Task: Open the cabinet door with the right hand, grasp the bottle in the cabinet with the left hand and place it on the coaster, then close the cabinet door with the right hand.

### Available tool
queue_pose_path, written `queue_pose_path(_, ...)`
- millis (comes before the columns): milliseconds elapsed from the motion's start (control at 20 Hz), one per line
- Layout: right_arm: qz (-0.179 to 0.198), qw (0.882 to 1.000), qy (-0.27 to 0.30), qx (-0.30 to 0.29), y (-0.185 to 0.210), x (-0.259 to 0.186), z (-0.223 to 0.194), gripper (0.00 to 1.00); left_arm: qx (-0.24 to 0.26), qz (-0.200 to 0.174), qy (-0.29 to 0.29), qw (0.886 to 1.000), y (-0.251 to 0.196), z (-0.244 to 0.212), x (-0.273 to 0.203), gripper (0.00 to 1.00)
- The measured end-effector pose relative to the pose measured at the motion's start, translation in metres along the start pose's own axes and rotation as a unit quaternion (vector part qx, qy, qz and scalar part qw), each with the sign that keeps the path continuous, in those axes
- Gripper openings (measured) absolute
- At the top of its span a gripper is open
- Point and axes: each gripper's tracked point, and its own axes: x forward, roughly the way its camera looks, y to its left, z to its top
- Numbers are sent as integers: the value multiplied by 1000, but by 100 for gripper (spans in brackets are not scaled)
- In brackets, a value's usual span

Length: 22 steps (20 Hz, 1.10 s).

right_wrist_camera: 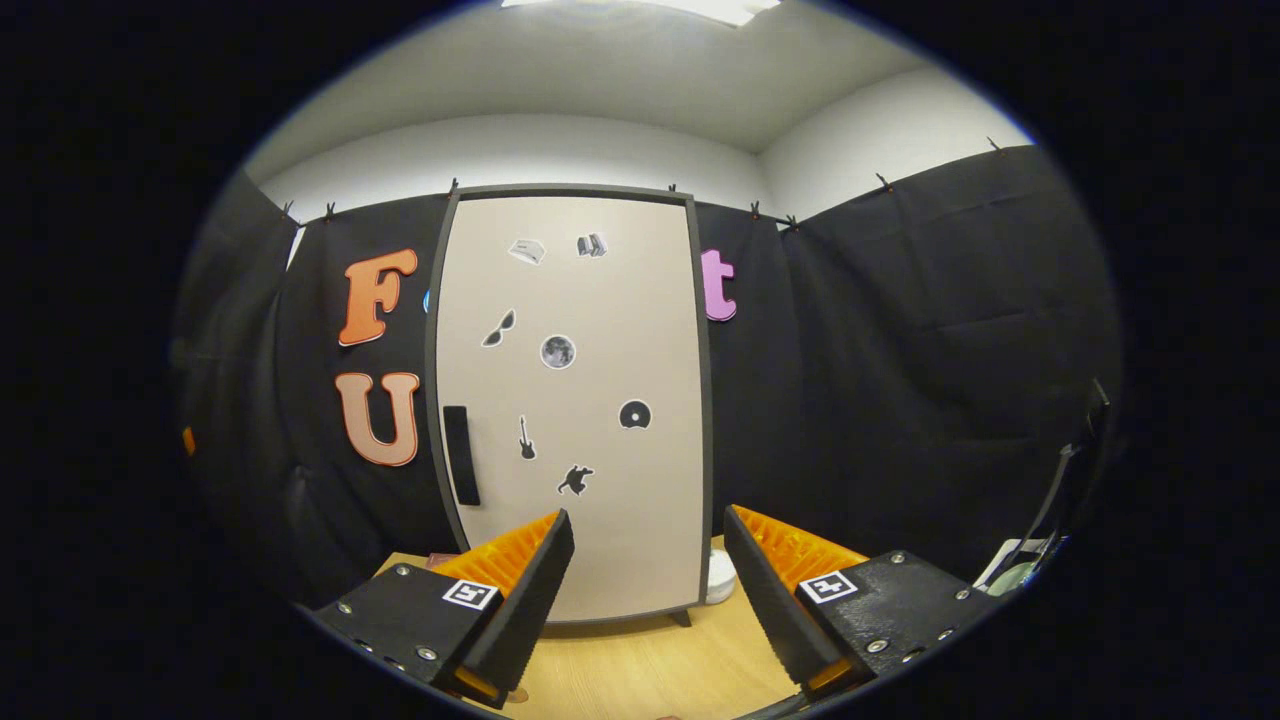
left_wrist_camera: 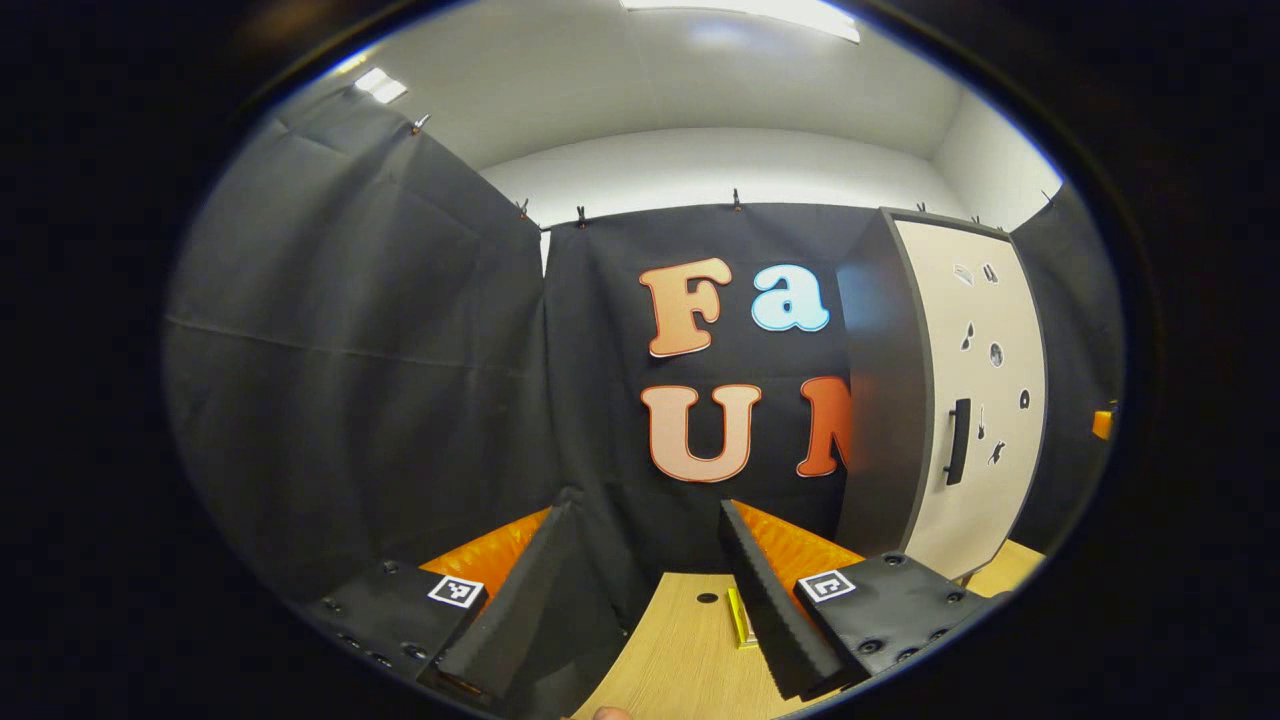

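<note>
Right hand-held gripper (right_wrist_camera: 648, 590) wide, empty, facing shut cabinet door (right_wrist_camera: 570, 400); handle (right_wrist_camera: 461, 455) well apart. Left hand-held gripper (left_wrist_camera: 640, 590) wide, empty, above table (left_wrist_camera: 690, 660). No step done: door unopened, all left. Bottle hidden behind door; coaster uncertain, perhaps pale disc (right_wrist_camera: 718, 580) beside cabinet.

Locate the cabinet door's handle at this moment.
In the right gripper view the handle is a dark vertical bar near the left edge of the shut cabinet door, low down, left of the guitar sticker.
</note>
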Motion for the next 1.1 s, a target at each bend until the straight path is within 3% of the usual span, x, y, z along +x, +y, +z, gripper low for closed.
queue_pose_path(550,99,995,23,-12,129,94,-21,94,-5,21,20,1000,22,-16,-1,98)
queue_pose_path(950,122,992,29,-17,194,158,-34,94,2,40,28,999,36,-22,-7,98)
queue_pose_path(1100,119,992,28,-26,204,176,-35,86,4,49,33,998,43,-26,-10,98)
